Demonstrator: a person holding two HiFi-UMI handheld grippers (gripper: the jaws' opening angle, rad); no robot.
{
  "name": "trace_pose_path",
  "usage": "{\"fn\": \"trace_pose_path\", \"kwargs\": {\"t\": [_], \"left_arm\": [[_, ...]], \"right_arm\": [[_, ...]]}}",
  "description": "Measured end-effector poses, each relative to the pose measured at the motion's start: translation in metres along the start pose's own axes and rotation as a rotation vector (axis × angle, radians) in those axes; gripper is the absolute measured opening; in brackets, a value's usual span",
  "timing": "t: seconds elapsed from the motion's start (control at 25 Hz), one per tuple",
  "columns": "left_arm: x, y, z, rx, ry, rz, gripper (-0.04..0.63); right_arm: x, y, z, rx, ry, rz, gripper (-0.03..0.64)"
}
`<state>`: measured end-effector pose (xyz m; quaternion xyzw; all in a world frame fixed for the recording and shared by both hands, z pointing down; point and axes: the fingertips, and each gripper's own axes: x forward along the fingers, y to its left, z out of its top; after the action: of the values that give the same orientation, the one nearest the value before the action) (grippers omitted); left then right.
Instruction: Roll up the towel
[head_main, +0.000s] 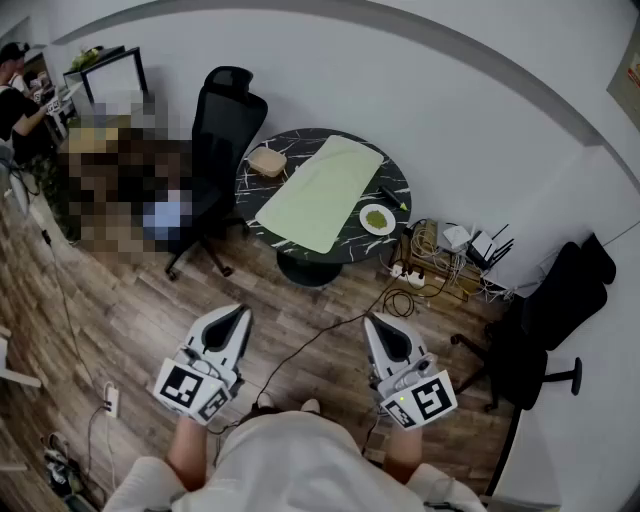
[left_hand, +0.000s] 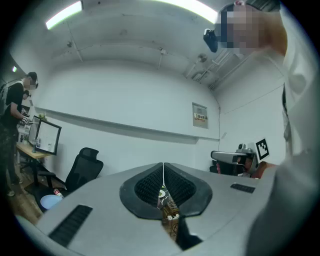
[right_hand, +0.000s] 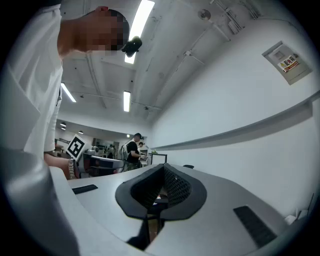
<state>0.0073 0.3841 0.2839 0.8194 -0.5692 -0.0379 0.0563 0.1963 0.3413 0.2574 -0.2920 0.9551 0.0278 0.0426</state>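
Pre-start stage here, zero rolling done so far. Looking down in the head view at a pale green rectangular cloth towel (head_main: 322, 193), spread flat and diagonal across a round black marble-look table (head_main: 395, 172) in the upper middle of the frame. Holding the left grey two-jaw gripper (head_main: 238, 314) and the right grey two-jaw gripper (head_main: 374, 322) low in the frame, well apart from the table, with bare wood-plank floor (head_main: 130, 310) in between. Both clenched tight on nothing, going by each gripper view.

Would call this the approach. Next up, judging by the layout: step in to the table, open both grippers, pinch one short end of the towel near its two corners, then start turning it over on itself. Probably worth minding the small tan lidded bowl (head_main: 267, 161) by the towel's upper left edge and the white round plate (head_main: 377, 219) with green stuff on it just beside the lower right edge. Same for a dark pen-like thing (head_main: 392, 196) near that plate.

Hard bits: can't find the towel in either gripper view, mostly wall and ceiling there. Can't tell what the green stuff is, or whether the bowl touches the cloth. Also can't tell whether the towel's near corner hangs over the table edge.
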Motion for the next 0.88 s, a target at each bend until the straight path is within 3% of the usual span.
{"fn": "trace_pose_path", "kwargs": {"t": [0.64, 0.88], "left_arm": [[-0.0021, -0.002, -0.002, -0.005, 0.012, -0.012, 0.007], [-0.0014, -0.0038, -0.0038, -0.003, 0.012, -0.023, 0.008]], "right_arm": [[-0.0026, 0.0082, -0.0063, 0.0, 0.029, 0.008, -0.012], [-0.0047, 0.0075, 0.003, 0.021, -0.041, 0.011, -0.009]]}}
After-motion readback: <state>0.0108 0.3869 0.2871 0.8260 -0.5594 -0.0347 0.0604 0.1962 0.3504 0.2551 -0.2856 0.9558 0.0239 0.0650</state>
